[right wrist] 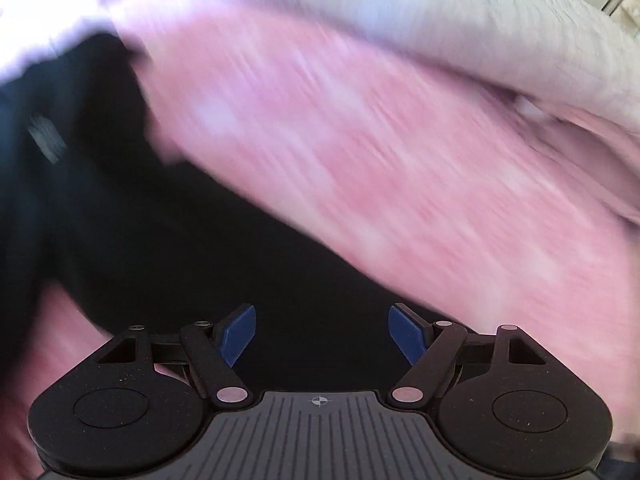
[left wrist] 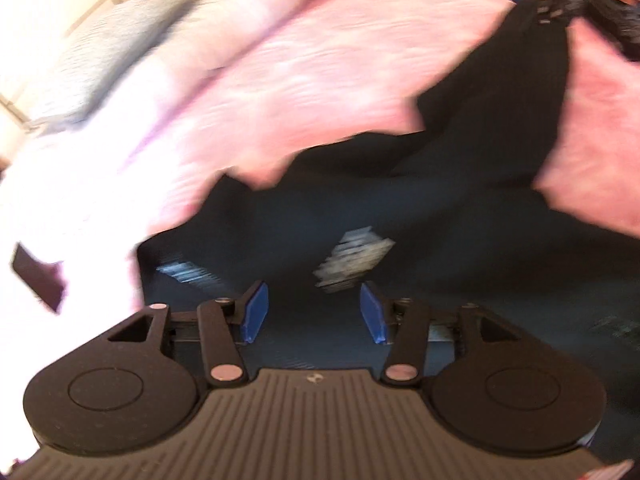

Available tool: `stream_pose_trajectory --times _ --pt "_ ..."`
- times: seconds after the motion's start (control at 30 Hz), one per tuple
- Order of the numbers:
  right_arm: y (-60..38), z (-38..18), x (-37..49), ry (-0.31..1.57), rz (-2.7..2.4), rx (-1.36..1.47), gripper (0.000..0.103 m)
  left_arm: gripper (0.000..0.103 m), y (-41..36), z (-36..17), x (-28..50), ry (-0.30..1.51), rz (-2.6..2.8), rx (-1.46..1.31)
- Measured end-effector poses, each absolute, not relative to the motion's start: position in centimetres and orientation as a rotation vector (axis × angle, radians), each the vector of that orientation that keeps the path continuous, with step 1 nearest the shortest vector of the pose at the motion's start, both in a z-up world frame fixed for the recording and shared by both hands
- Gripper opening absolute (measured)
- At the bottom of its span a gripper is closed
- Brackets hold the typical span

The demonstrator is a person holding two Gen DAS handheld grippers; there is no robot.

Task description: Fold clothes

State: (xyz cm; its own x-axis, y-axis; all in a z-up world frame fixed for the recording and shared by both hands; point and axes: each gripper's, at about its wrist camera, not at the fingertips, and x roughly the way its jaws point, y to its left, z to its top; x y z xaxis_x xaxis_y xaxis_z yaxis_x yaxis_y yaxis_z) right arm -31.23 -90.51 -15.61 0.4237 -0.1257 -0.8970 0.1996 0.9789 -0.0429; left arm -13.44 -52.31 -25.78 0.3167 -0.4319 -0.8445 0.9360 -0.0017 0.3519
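A dark navy garment [left wrist: 400,208] with pale printed marks lies spread on a pink bed cover [left wrist: 304,80]. My left gripper [left wrist: 314,312] hovers over it, blue pads apart and nothing between them. In the right wrist view the same dark garment [right wrist: 168,248] fills the lower left, against the pink cover [right wrist: 380,152]. My right gripper [right wrist: 322,334] stands open above the dark cloth, with no cloth between its pads. Both views are blurred by motion.
A pale blue-grey pillow [left wrist: 116,48] lies at the far left by a tiled wall. A whitish blanket [right wrist: 460,20] is bunched along the top of the right wrist view. A small dark flat object [left wrist: 38,276] rests on the bright cover at left.
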Motion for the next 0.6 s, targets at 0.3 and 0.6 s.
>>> stream_pose_trajectory --times 0.3,0.6 --pt "-83.0 -17.7 -14.2 0.933 0.131 0.282 0.077 0.054 -50.9 -27.7 3.0 0.617 -1.123 1.017" --pt "-79.0 -25.9 -1.8 0.982 0.140 0.359 0.076 0.040 -52.0 -34.5 10.8 0.745 -1.377 0.927"
